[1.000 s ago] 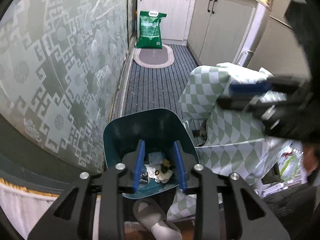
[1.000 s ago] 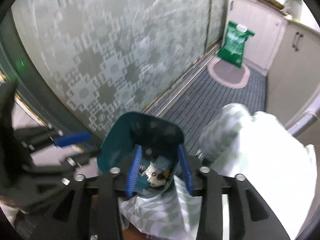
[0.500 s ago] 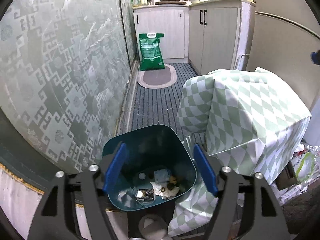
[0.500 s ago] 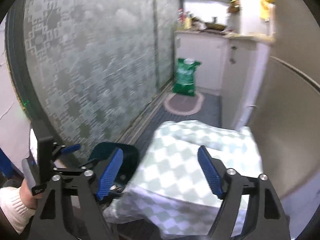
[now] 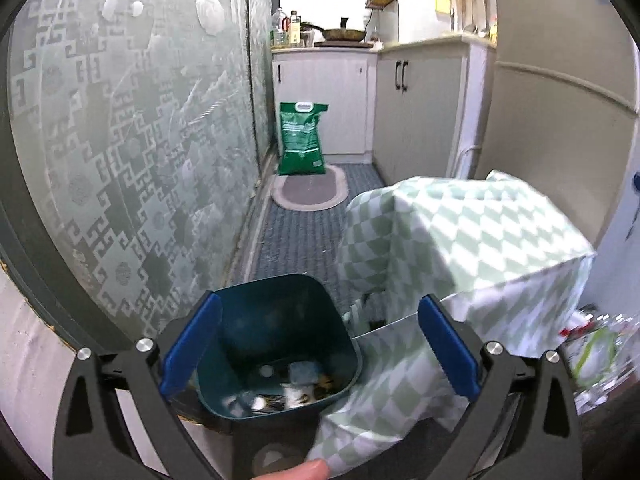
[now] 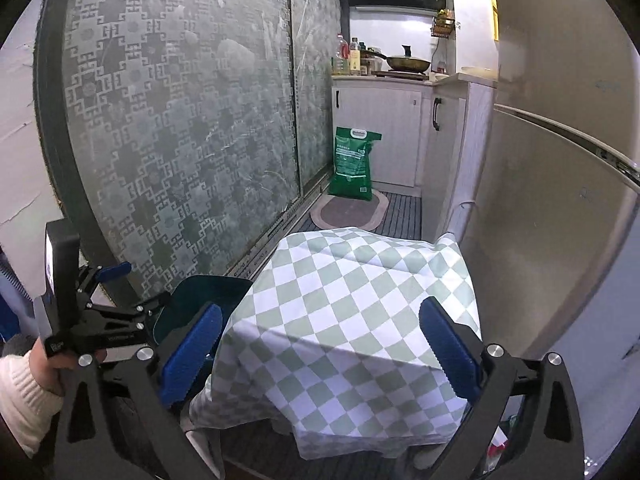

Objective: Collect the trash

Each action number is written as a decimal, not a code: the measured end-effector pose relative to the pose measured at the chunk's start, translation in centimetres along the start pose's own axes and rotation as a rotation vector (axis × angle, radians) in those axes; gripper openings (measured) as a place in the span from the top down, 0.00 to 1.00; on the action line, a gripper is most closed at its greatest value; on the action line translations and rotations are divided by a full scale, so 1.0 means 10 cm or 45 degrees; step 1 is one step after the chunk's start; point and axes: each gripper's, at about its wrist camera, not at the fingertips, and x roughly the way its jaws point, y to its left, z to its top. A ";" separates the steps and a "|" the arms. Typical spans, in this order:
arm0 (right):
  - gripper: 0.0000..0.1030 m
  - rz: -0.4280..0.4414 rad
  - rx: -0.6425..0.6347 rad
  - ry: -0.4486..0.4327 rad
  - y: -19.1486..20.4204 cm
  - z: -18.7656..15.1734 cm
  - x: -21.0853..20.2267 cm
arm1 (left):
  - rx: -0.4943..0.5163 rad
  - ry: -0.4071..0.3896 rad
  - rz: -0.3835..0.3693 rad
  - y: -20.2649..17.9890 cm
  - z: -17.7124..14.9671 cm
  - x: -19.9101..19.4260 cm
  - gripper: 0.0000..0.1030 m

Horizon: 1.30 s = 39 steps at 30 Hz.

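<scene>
A dark teal trash bin [image 5: 280, 320] stands on the floor beside a table under a green-and-white checked cloth [image 5: 460, 248]. Paper scraps and other trash [image 5: 292, 394] lie at the bin's bottom. My left gripper [image 5: 318, 350] is open and empty, raised above the bin. My right gripper [image 6: 318, 350] is open and empty, held over the checked cloth [image 6: 360, 300]. In the right wrist view the bin [image 6: 200, 300] shows partly behind the cloth, and the left gripper [image 6: 112, 292] hangs beside it at the left.
A frosted patterned glass door [image 5: 140, 140] runs along the left. A green sack [image 5: 302, 140] and an oval mat [image 5: 308, 192] lie at the far end by white cabinets [image 5: 416, 108]. A fridge [image 6: 560, 160] stands right. Bags [image 5: 596, 356] lie by the table.
Both grippers were shut low over the bin; both have opened wide and risen. The right gripper has swung right over the checked cloth, away from the bin.
</scene>
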 end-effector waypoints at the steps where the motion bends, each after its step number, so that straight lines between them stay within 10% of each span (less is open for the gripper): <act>1: 0.03 0.000 0.003 -0.007 -0.01 -0.01 -0.01 | -0.010 -0.005 -0.011 0.00 0.02 -0.01 0.03; 39: 0.03 0.121 -0.003 -0.040 0.10 0.01 0.02 | -0.053 -0.057 -0.009 0.12 0.13 -0.16 0.03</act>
